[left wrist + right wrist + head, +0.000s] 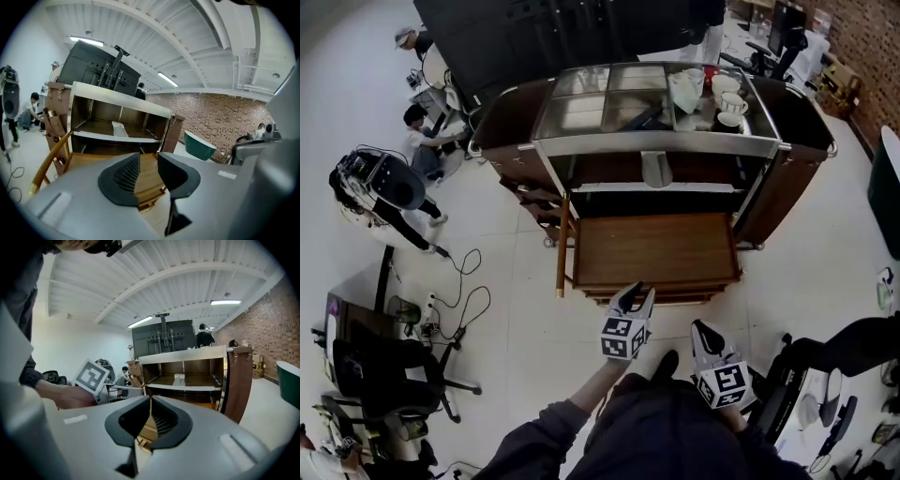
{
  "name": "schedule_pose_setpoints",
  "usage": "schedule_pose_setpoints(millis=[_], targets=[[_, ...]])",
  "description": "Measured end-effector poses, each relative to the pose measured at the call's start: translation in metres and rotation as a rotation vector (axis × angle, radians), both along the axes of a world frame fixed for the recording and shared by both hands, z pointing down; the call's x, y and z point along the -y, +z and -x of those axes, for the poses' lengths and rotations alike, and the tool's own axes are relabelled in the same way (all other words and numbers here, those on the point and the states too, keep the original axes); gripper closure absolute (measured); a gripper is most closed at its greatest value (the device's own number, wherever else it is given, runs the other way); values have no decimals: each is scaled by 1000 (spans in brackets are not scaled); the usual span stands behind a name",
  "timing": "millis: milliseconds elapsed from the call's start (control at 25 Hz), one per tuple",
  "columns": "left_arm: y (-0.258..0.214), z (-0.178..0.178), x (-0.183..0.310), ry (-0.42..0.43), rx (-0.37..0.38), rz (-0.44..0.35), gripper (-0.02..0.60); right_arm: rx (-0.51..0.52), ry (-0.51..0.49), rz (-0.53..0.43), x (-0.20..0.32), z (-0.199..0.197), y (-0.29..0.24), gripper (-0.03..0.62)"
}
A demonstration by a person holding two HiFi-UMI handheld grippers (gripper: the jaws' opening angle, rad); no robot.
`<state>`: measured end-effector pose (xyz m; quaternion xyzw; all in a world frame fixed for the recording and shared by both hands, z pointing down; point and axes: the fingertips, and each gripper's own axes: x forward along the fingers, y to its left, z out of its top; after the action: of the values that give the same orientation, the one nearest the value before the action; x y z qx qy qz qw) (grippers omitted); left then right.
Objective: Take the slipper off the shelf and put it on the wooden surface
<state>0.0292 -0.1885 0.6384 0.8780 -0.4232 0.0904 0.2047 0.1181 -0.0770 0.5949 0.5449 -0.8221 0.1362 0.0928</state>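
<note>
Left gripper (pixel 632 298) hangs low in the head view, just short of the cart's front edge, with its marker cube facing up. In the left gripper view (pixel 148 161) its jaws stand apart with a clear gap, and nothing is between them; only wood shows through the gap. The right gripper (pixel 704 330) is beside it, a little nearer the person. In the right gripper view (pixel 150 401) its jaws meet at the tips and hold nothing.

Both tools point toward the wooden surface (pixel 656 248), a brown slatted platform that juts out at the bottom front of a service cart (pixel 802 127). The platform is bare, and a wooden rail (pixel 562 246) runs along its left side.

Above and behind the platform is the shelf (pixel 703 187), a pale ledge inside the cart's open middle bay. The slipper (pixel 656 170) lies on it near the centre, pale grey-white, well apart from both grippers. It appears in the same place in the left gripper view (pixel 119 129) and the right gripper view (pixel 179 379).

The cart's top holds metal trays, with white cups (pixel 727 97) at the right end. On the pale floor to the left lie black cables (pixel 461 281), and an office chair (pixel 394 375) stands there. Brick wall (pixel 225 117) closes off the far side of the room.
</note>
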Motion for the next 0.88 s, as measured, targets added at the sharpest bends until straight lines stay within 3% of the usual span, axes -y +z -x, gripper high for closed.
schedule_pose_setpoints(millis=[280, 440, 640, 880], targets=[[5, -49, 131, 16, 116, -41, 457, 52, 136, 17, 25, -79, 11, 594], [20, -77, 217, -3, 149, -15, 457, 69, 196, 53, 39, -109, 23, 594], [47, -97, 333, -21, 263, -11, 440, 53, 152, 91, 87, -116, 30, 594], [98, -112, 453, -13, 390, 30, 394, 17, 98, 107, 204, -113, 30, 585]])
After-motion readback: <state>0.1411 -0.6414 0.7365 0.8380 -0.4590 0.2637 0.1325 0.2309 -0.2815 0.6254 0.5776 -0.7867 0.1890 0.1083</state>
